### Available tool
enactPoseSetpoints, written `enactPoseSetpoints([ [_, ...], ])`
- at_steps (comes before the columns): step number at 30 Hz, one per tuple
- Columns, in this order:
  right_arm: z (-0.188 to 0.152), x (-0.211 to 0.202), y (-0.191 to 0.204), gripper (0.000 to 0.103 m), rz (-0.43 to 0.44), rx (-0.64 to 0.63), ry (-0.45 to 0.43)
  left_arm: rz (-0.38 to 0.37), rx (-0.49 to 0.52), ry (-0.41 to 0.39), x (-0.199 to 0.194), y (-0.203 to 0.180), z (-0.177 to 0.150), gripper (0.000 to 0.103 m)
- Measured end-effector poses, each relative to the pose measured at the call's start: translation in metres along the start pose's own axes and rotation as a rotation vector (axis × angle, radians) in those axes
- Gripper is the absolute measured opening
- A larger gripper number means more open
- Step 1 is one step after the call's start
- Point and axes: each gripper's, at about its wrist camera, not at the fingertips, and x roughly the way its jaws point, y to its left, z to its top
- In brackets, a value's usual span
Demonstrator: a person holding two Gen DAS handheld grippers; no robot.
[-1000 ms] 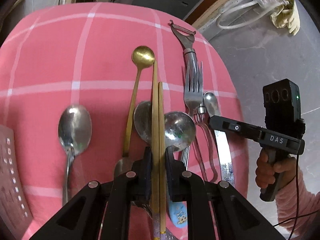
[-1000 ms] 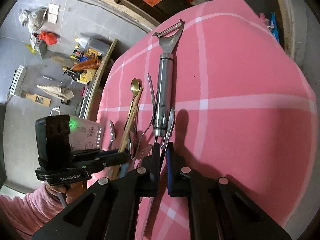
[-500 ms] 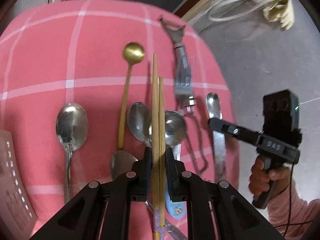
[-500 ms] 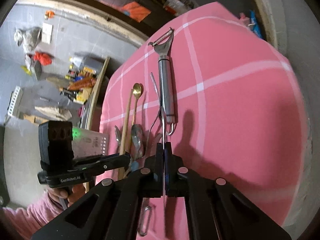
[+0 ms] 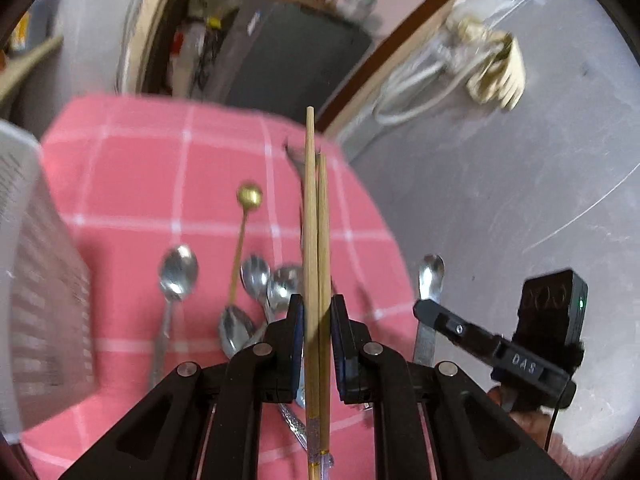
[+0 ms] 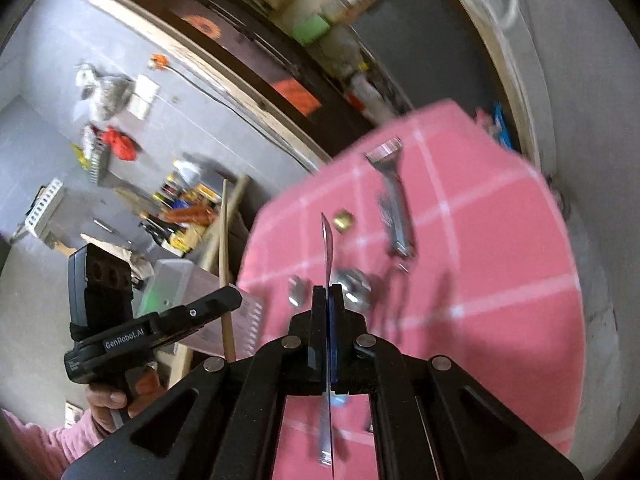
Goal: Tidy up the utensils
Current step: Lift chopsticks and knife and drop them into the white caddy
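My left gripper (image 5: 316, 316) is shut on a pair of wooden chopsticks (image 5: 314, 240) and holds them lifted above the pink checked cloth (image 5: 132, 184). My right gripper (image 6: 328, 300) is shut on a small steel spoon (image 6: 328, 240), seen edge-on and raised off the cloth; the same spoon (image 5: 430, 276) shows in the left wrist view. On the cloth lie a gold spoon (image 5: 248, 200), several steel spoons (image 5: 178, 272) and a steel peeler (image 6: 394, 196). The left gripper with the chopsticks (image 6: 226, 248) also shows in the right wrist view.
A pale perforated plastic basket (image 5: 36, 264) stands at the left edge of the cloth, also in the right wrist view (image 6: 200, 296). Beyond the table are grey floor (image 5: 500, 184), a doorway and clutter. Both views are motion-blurred.
Both grippers have risen from the cloth. The left lifted the chopsticks. The right closed on the small spoon and lifted it. The basket has come into the left wrist view.
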Motion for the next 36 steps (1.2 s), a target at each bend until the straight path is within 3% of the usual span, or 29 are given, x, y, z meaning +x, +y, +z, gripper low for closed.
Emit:
enactPoseSetpoints([
  [8, 0.033, -0.011, 0.097, 0.001, 0.107, -0.158, -0.174, 0.019, 0.032, -0.197, -0.091, 0.001, 0.046, 0.012],
  [14, 0.049, 0.012, 0.175, 0.001, 0.233, -0.254, -0.274, 0.113, 0.043, -0.355, -0.155, 0.030, 0.073, 0.012],
  [19, 0.042, 0.043, 0.218, 0.001, 0.286, -0.308, -0.327, 0.222, 0.048, -0.490, -0.190, 0.056, 0.087, 0.012],
  [23, 0.029, 0.077, 0.226, 0.001, 0.301, -0.333, -0.320, 0.275, 0.051, -0.561, -0.190, 0.077, 0.090, 0.012],
  [26, 0.019, 0.102, 0.217, 0.001, 0.298, -0.325, -0.293, 0.273, 0.030, -0.586, -0.178, 0.093, 0.086, 0.013],
  [31, 0.004, 0.126, 0.198, 0.001, 0.279, -0.313, -0.247, 0.222, -0.009, -0.602, -0.157, 0.118, 0.069, 0.013],
  [36, -0.003, 0.135, 0.195, 0.001, 0.257, -0.347, -0.211, 0.184, 0.042, -0.574, -0.141, 0.121, 0.056, 0.013],
])
